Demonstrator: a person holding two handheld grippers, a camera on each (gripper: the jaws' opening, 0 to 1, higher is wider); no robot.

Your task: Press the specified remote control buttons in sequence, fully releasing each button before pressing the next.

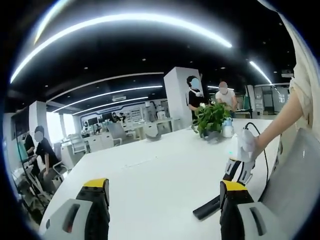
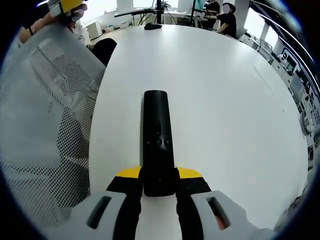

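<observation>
Two tools over a white counter (image 2: 225,115), right tool (image 2: 159,186) clamped on the near end of a black remote (image 2: 156,137) at lower centre, left tool (image 1: 165,200) spread wide, holding nothing, potted plant (image 1: 211,119) upper right.

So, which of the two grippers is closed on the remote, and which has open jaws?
The right gripper is closed on the near end of the black remote. The left gripper has its jaws wide apart, holding nothing, above the white table.
</observation>
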